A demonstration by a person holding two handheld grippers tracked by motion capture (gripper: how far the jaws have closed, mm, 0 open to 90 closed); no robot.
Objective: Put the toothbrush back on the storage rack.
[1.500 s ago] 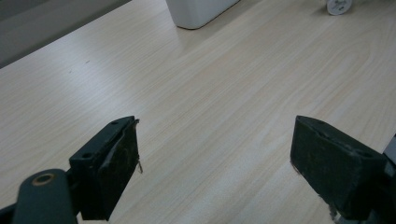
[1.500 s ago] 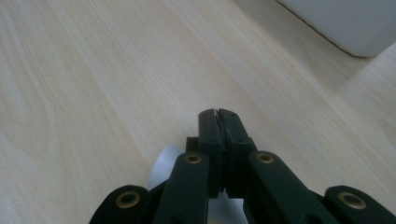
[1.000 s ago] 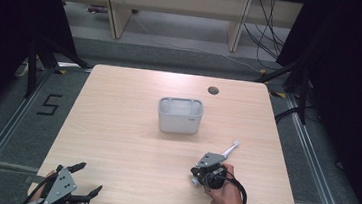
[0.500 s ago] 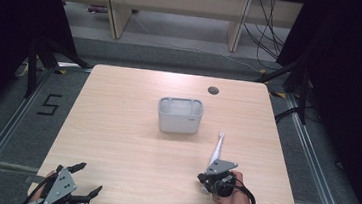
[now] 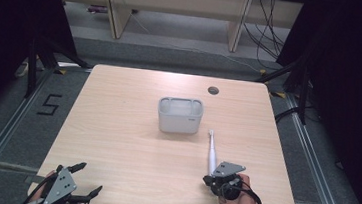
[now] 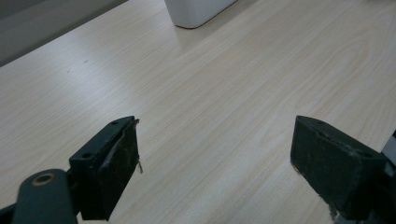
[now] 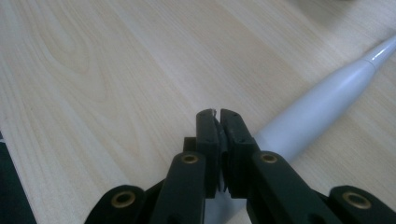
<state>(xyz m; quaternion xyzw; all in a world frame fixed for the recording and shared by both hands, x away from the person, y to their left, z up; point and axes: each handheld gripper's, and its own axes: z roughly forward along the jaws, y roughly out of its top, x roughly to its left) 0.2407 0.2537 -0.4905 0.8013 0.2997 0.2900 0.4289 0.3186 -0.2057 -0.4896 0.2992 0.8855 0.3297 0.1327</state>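
A white electric toothbrush [image 5: 212, 153] lies flat on the wooden table [image 5: 116, 126], its head pointing away towards a white open-top container [image 5: 179, 116]. My right gripper [image 5: 212, 179] sits over the brush's thick near end, held by a hand at the table's front right. In the right gripper view the jaws [image 7: 217, 114] are shut against each other with nothing between them, and the toothbrush handle [image 7: 322, 105] runs out from under them to the upper right. My left gripper [image 5: 88, 177] rests at the front left corner, open and empty [image 6: 215, 154]. The container's base [image 6: 196, 11] is far ahead of it.
A round cable hole [image 5: 213, 90] sits near the table's far right edge. Beyond the table stand wooden shelf legs and loose cables on the floor. A "5" mark [image 5: 49, 104] is on the floor at the left.
The toothbrush has swung from pointing up-right to pointing straight away at the container. My right hand has shifted right and nearer the front edge. The left gripper has stayed put.
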